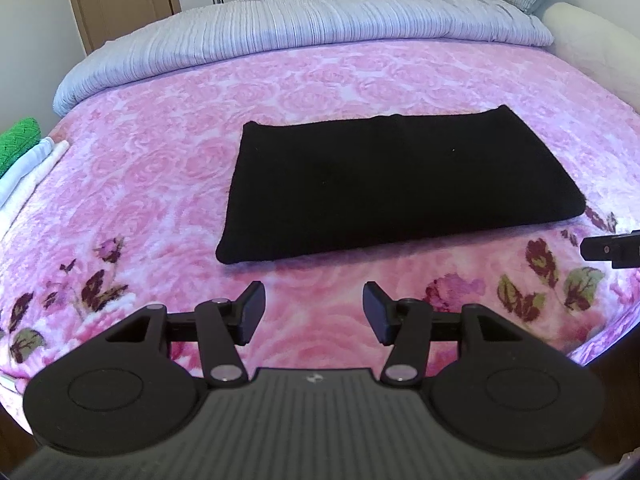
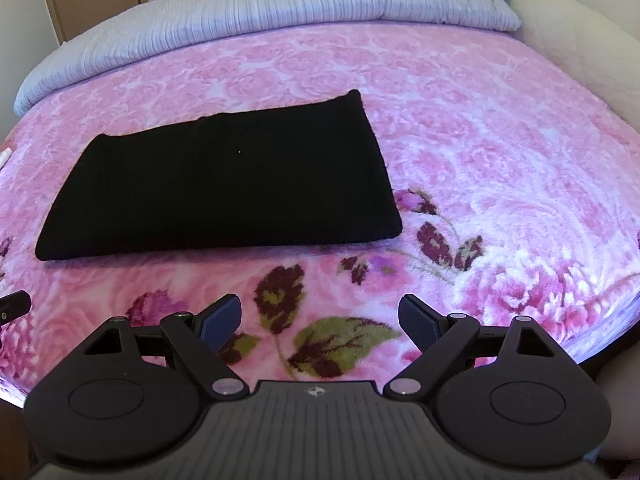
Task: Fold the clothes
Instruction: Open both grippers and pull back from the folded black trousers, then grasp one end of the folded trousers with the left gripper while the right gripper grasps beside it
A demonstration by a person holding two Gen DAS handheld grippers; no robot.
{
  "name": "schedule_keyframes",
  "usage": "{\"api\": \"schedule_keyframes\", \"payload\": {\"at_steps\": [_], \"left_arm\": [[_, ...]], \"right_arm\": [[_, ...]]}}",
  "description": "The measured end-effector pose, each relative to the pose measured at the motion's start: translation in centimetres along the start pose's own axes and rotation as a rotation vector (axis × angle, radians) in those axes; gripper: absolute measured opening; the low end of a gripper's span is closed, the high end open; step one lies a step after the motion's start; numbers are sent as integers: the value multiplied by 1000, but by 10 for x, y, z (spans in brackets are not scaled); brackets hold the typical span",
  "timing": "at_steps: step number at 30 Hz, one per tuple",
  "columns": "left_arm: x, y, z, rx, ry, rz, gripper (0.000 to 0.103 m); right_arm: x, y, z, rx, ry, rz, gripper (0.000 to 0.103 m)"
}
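Now | step: black garment (image 1: 384, 184) lies part-folded on bed (image 1: 160, 168) | left claw (image 1: 314, 314), right claw (image 2: 320, 320) both open, empty | next: grip near edge, fold over

No readable text, labels or numbers appear anywhere.

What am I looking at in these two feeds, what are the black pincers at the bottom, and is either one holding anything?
Each feed comes from a camera on a handheld two-finger gripper, looking along its fingers. The first shows the left gripper, the second the right gripper. A person carries one in each hand. Both are open and hold nothing. Ahead lies a black garment, already folded into a flat rectangle, on a pink flowered blanket covering a bed. A grey ribbed duvet is rolled along the far side. At the left edge sits a pile of green and white cloth.
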State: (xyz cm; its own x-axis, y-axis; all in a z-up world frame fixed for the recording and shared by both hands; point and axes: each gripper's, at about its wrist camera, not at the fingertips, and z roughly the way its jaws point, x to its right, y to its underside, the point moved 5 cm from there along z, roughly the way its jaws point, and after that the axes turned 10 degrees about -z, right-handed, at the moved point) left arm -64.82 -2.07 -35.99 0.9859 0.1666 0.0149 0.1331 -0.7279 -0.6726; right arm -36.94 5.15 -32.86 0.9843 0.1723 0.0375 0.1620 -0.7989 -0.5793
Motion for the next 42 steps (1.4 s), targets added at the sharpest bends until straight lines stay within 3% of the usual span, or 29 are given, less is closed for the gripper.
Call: {"api": "schedule_keyframes", "payload": {"at_steps": [6,10,13,17,20,23,26,29,35,39,42], "left_arm": [[-5,-12,23,-23,20,-4,55],[-12,-26,39,-15,32,-20,57],[-17,-38,55,-1,32,-26,57],[-17,-53,85,14,36,-17,57],[-19,-52,113,-31,-1,3,58],[-25,-47,119,-49,6,4,60],[-29,-44,117,-54,12,13,59],[-33,-44,108,-42,13,32,58],[-40,-48,110,-47,57,14,58],[-44,-51,119,-53,92,7,57],[-45,-45,133,-67,137,18,58]], "right_arm": [[10,-8,20,-17,-25,38,88],[29,-12,32,23,-130,199,88],[42,-16,36,72,-175,296,81],[48,-30,45,109,-108,254,68],[48,-37,60,120,-109,234,63],[47,-35,85,63,-101,229,60],[52,-30,85,71,-107,261,56],[64,-22,71,89,-157,383,60],[84,4,85,69,-367,736,64],[91,7,102,102,-440,903,64],[89,0,113,115,-441,946,62]]}}
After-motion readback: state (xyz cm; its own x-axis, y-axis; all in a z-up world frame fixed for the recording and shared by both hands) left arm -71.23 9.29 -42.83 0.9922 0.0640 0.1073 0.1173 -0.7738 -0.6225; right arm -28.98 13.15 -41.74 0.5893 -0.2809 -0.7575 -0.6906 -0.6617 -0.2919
